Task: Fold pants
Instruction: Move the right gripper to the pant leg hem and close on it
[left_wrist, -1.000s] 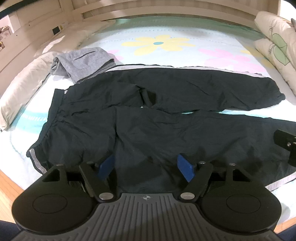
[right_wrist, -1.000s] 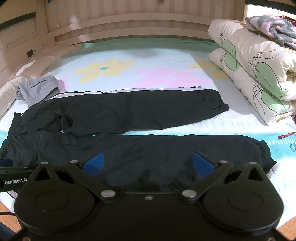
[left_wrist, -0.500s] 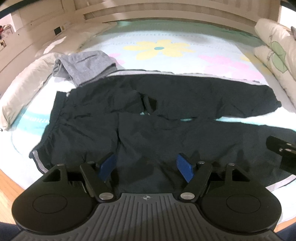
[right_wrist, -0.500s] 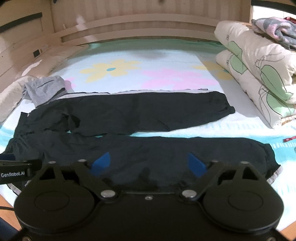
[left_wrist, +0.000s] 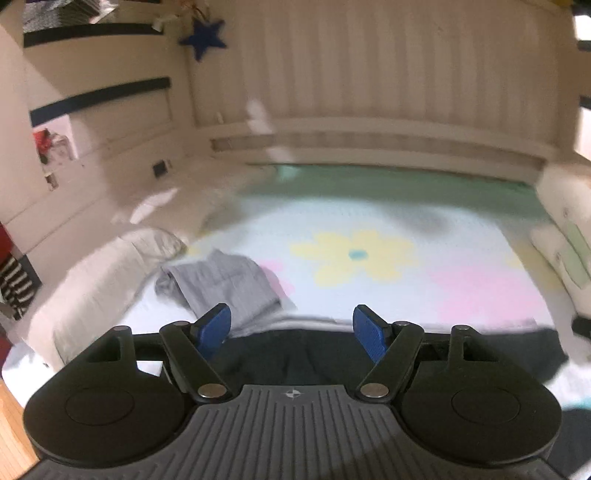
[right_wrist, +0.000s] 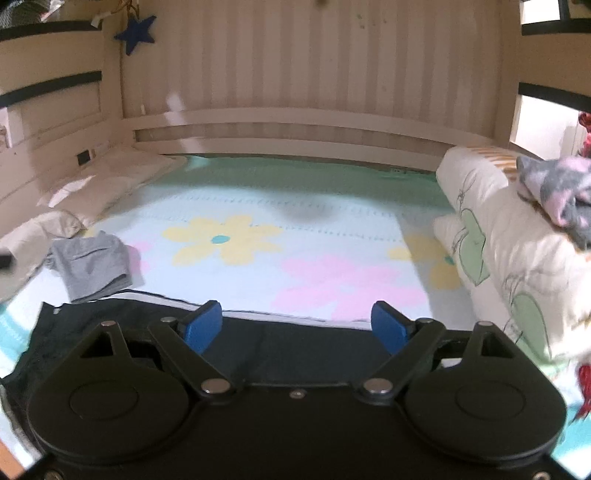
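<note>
Both grippers are empty with jaws wide: left gripper (left_wrist: 291, 328), right gripper (right_wrist: 297, 325); the right's jaws have just been narrowing slightly with nothing between them. The pants (right_wrist: 110, 325) lie flat at the near edge of the bed (right_wrist: 332, 221), mostly hidden below both views. Risk: a blind descent could miss the hems or snag the grey garment (left_wrist: 225, 284) far left.

The dark pants (right_wrist: 110, 325) are lying flat on the bed, spreading across the near part of the flowered sheet, and mostly hiding behind the tool bodies in both views. In the right wrist view, the waist end is showing at the left with a pale stripe running along the far edge. In the left wrist view the black fabric (left_wrist: 295, 350) is blurring, stretching rightward toward the bedding at the side.
</note>
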